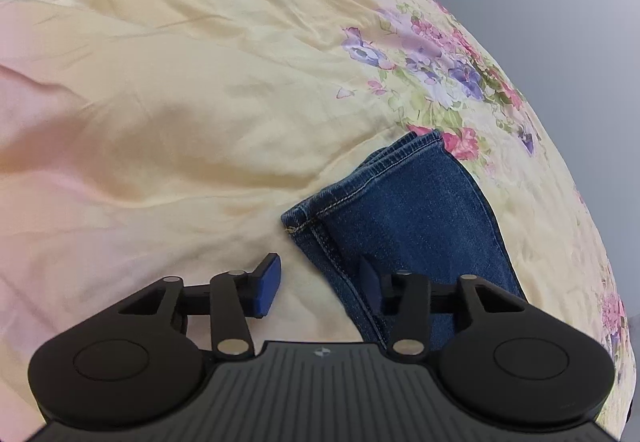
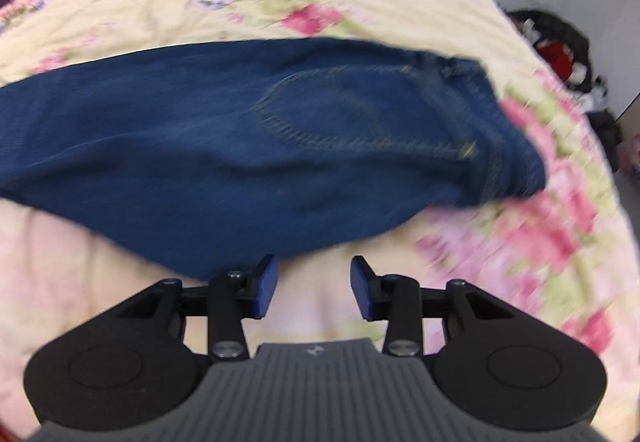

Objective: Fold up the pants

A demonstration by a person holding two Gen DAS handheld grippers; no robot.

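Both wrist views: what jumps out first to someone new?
The dark blue jeans dominate: in the right wrist view the seat with its stitched back pocket spreads across the middle, while the left wrist view shows the stacked leg hems at right of centre. Under them lies a pale yellow quilt printed with pink and purple flowers. Both the left gripper and the right gripper are open, holding nothing.
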